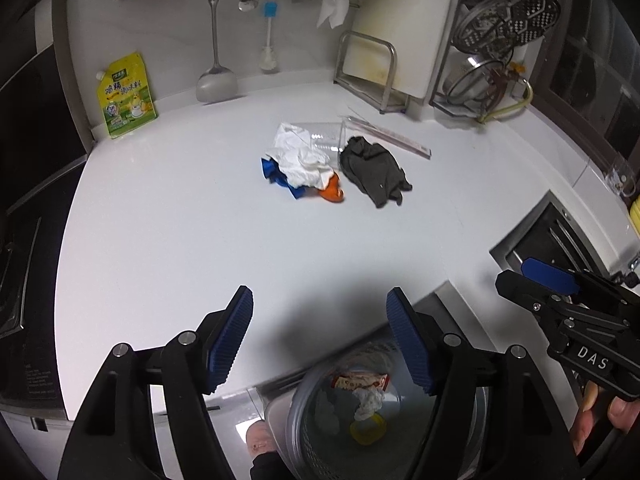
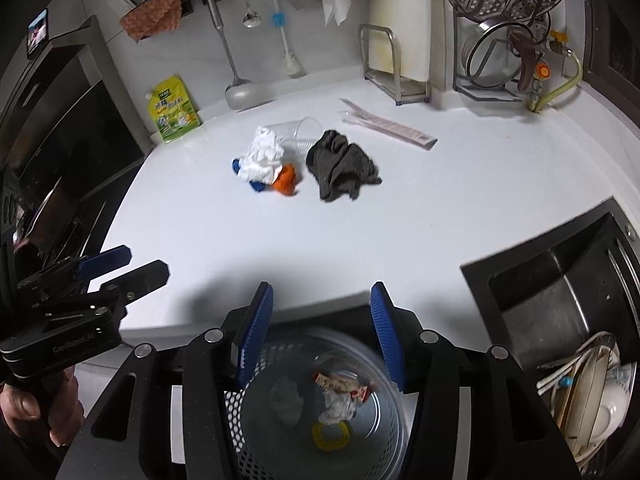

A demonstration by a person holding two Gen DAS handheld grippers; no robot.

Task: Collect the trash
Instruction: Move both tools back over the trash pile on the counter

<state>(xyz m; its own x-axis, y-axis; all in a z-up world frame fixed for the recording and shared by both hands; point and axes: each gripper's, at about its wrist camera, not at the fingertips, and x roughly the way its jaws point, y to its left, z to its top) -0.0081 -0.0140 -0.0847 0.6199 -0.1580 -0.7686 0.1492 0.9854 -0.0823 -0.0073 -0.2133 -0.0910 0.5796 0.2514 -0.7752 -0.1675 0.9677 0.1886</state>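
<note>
above the trash bin (image 2: pixel 320 420), both grippers (image 1: pixel 320 340) (image 2: pixel 322 336) tilt down, jaws apart and empty.

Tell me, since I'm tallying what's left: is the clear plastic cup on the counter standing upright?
No, the clear plastic cup lies on its side beside the white crumpled paper.

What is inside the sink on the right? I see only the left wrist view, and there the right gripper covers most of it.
Observer: The sink holds stacked white dishes at its near end.
Operator: Are the fingers of the right gripper empty?
Observer: Yes. The right gripper is open with nothing between its fingers; it is above the mesh trash basket.
Operator: Is there anything at the far left that I miss?
Observer: A small lit screen sits above the dark appliance.
</note>
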